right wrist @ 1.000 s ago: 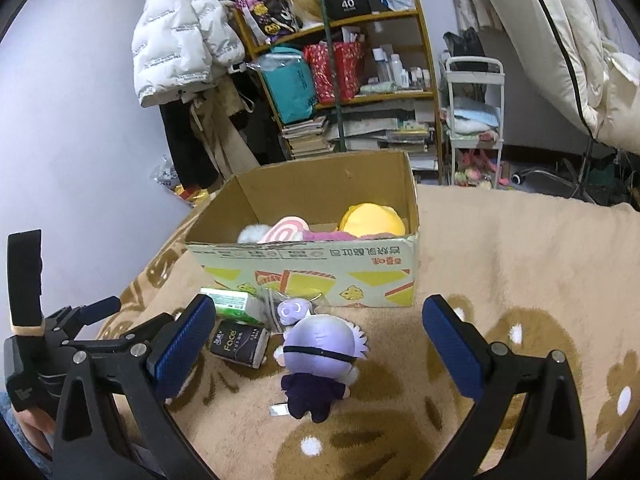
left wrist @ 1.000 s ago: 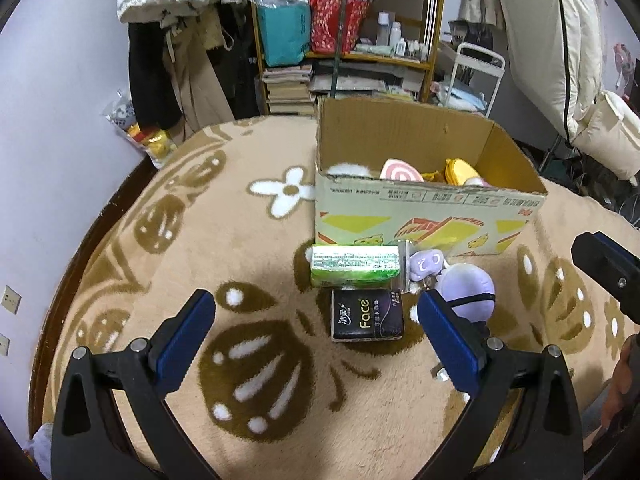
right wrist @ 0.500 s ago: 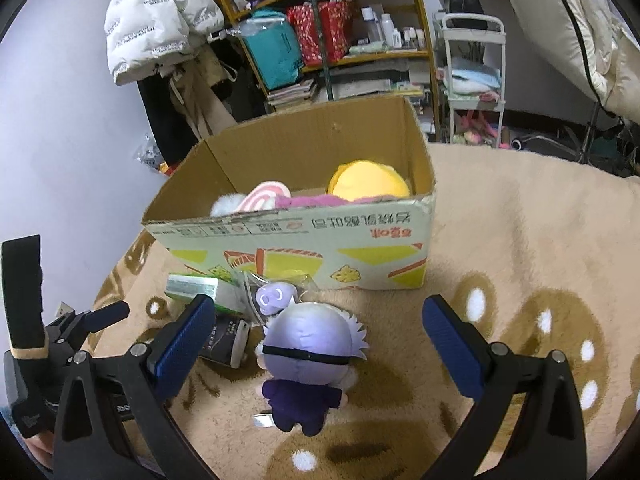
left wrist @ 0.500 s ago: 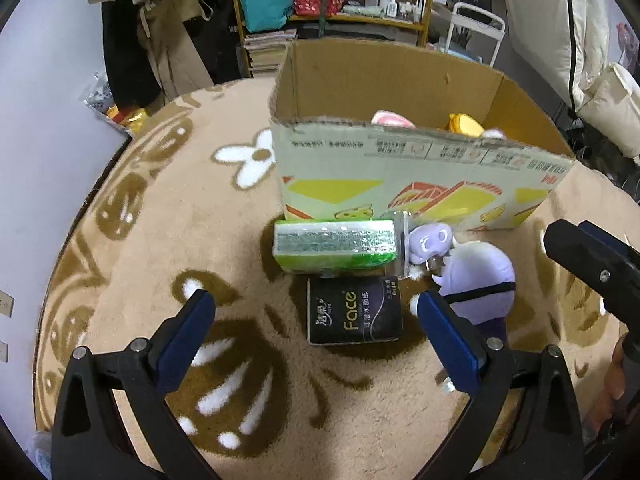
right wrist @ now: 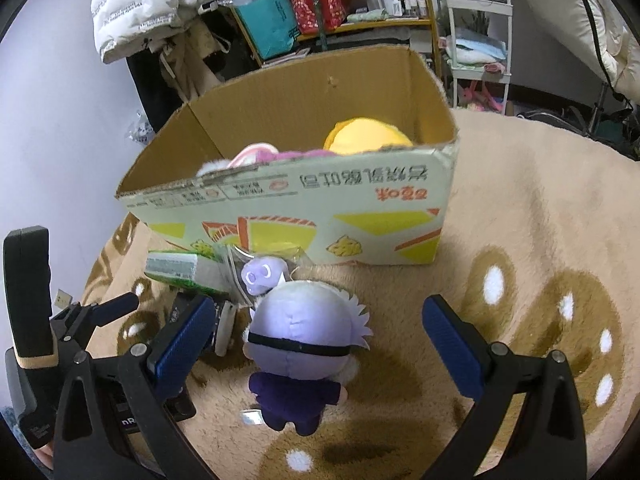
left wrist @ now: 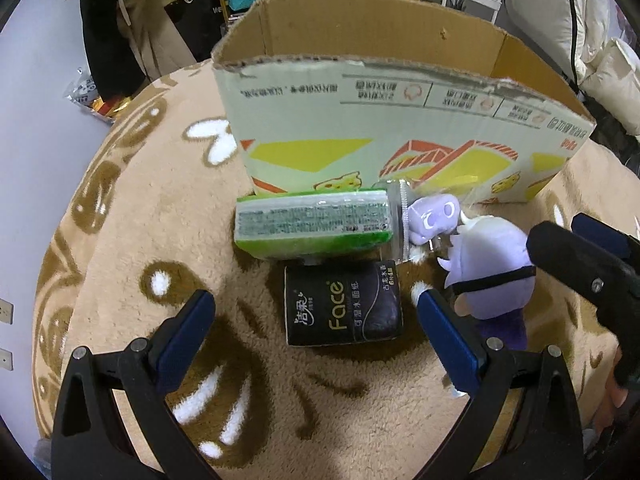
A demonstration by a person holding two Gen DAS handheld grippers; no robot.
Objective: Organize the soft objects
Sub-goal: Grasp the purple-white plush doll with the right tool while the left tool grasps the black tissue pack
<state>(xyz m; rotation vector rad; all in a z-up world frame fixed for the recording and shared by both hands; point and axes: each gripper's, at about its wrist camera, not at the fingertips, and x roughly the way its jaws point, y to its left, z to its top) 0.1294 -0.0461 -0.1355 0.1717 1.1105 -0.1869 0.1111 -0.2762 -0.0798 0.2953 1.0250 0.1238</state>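
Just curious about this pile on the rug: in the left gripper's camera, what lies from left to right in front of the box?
Green tissue pack → small purple toy in a clear bag → purple plush doll.

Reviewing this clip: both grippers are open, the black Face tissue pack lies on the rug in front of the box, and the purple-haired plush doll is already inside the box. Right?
Not quite. The purple-haired plush doll is not inside the cardboard box; it sits on the rug in front of it, between the open fingers of the right gripper, as the right wrist view shows. The left gripper is open, and the black Face tissue pack lies before the box.
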